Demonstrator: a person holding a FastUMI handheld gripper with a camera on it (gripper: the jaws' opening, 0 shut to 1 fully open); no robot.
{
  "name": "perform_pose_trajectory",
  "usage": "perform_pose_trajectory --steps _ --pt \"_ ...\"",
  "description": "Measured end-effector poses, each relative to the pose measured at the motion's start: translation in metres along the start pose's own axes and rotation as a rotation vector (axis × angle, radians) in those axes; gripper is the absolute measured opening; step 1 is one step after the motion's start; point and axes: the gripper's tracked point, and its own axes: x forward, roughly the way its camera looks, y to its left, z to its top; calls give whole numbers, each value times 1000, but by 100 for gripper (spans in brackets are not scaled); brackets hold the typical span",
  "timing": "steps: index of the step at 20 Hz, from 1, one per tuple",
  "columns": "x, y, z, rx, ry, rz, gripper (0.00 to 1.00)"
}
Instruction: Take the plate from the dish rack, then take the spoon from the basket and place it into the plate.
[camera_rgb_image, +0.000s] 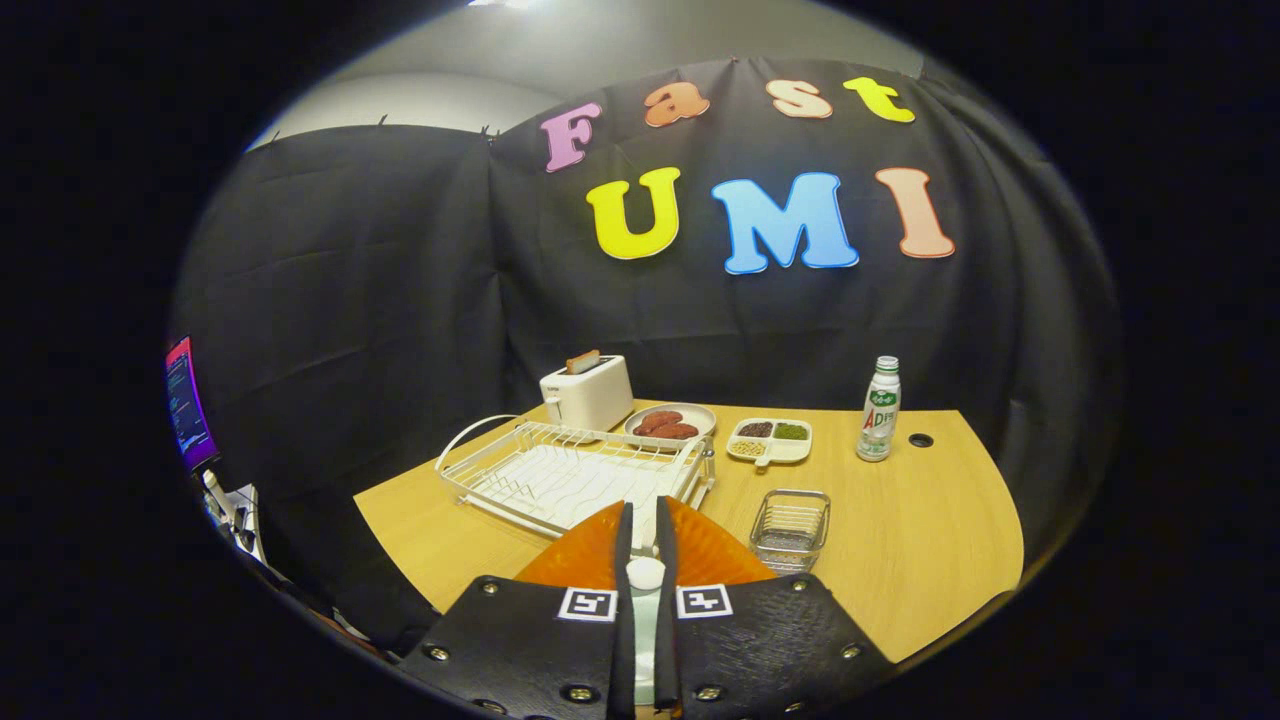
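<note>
Fingers (645, 530) clamped on orange plate (710, 550) rim, edge-on | held above tabletop (920, 540) beside dish rack (575, 475) | spoon step pending, basket (790, 525) near

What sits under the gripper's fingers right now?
The orange plate lies under the gripper, whose fingers are shut on a white spoon. The fingers cover the plate's middle and most of the spoon.

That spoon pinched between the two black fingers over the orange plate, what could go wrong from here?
1. The gripper pinches the white spoon by its thin handle, so it could twist or slip out early.
2. The orange plate sits near the table edge; a hard drop might nudge it.
3. The small glass basket and the white dish rack flank the plate closely, so a sideways move could bump either.
</note>
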Motion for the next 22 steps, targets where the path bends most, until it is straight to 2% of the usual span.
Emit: perform_pose_trajectory --steps 11,22 --pt "53 25 -46 -11 99 78 8" --pt "68 35 -57 -70 135 132 9"
